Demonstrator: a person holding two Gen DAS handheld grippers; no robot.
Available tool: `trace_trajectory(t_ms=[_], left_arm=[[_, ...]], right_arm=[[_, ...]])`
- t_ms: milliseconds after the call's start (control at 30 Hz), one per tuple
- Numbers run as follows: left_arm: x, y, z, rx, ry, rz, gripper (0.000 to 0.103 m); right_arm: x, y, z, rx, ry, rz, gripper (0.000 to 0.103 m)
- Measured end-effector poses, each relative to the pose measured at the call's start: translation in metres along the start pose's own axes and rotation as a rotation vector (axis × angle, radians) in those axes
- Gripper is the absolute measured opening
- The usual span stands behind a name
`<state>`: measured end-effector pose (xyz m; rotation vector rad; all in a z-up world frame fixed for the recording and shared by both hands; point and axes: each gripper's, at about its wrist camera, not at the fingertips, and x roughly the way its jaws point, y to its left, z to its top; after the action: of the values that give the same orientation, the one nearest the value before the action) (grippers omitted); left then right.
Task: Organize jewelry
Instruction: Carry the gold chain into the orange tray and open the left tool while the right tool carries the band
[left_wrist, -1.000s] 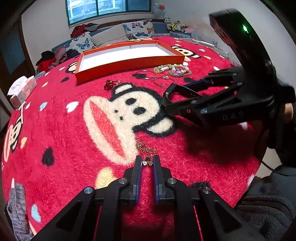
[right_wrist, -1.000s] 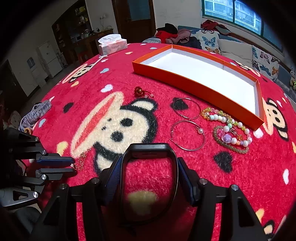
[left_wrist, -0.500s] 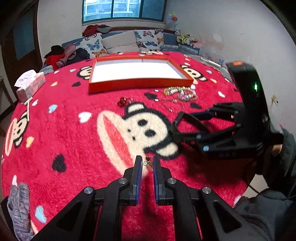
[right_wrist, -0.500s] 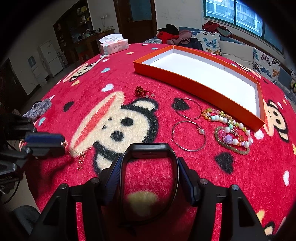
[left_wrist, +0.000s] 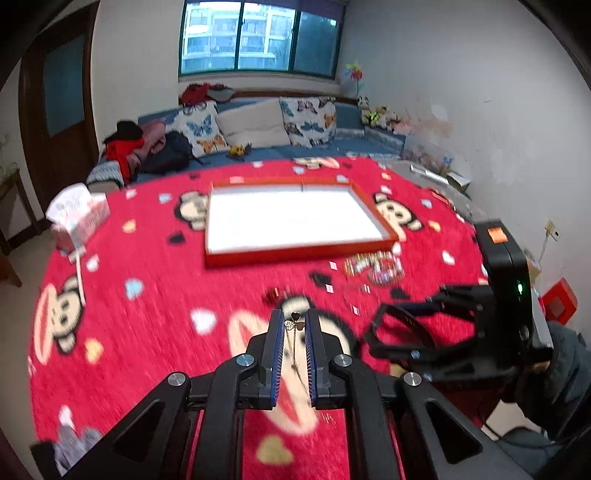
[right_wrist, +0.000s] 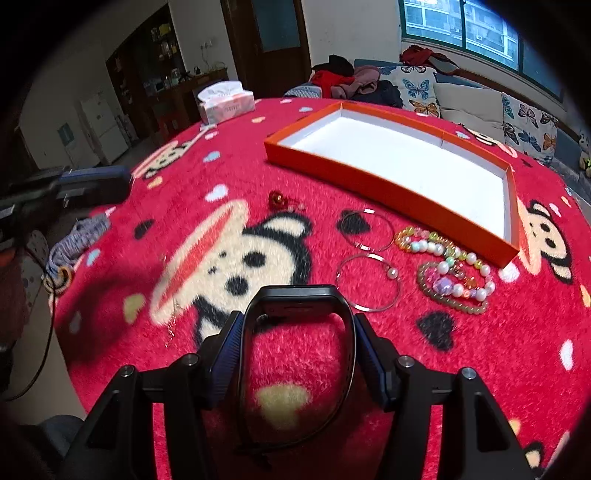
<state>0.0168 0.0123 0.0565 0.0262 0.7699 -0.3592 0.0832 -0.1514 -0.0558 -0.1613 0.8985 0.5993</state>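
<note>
1. Left tool: fingers nearly closed, pinching a thin gold necklace at its small charm cluster. The chain hangs down between the fingers, long axis roughly vertical, tail trailing back toward the wrist at 6 o'clock. The tool is up off the desk.
2. Right tool: fingers spread part-way, clamped from outside on a black bangle-type band. The band's long axis runs along the fingers, its flat end fwd at 12 o'clock.
3. Key relation: the orange tray lies at 12 o'clock from the left tool, well apart, long side across the view, white inside w/ nothing in it. Judgement: a straight fwd carry, then lower so the chain pools inside the near wall rather than draping over it.
4. From the right tool the tray sits at approx 1 o'clock, its long axis slanting from upper left to lower right.
5. Loose on the desk btwn right tool and tray: two wire hoops, beaded bracelets just beside the tray's near wall, and a small red piece at 11–12 o'clock.
6. Neither tool is clearly nearer the tray; the left one faces it square-on.
</note>
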Motion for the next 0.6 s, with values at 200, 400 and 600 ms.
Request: trace_trajectory(t_ms=[200, 400, 600], left_arm=[[-0.008, 0.005, 0.059, 0.039, -0.082, 0.028, 0.011], [0.000, 0.017, 0.132, 0.076, -0.145, 0.055, 0.011], [0.033, 0.033, 0.197, 0.107, -0.151, 0.083, 0.011]], right_arm=[[-0.011, -0.018, 0.022, 0.027, -0.038, 0.006, 0.065], [-0.022, -0.050, 0.054, 0.073, -0.106, -0.022, 0.065], [-0.012, -0.089, 0.095, 0.116, -0.132, -0.078, 0.065]])
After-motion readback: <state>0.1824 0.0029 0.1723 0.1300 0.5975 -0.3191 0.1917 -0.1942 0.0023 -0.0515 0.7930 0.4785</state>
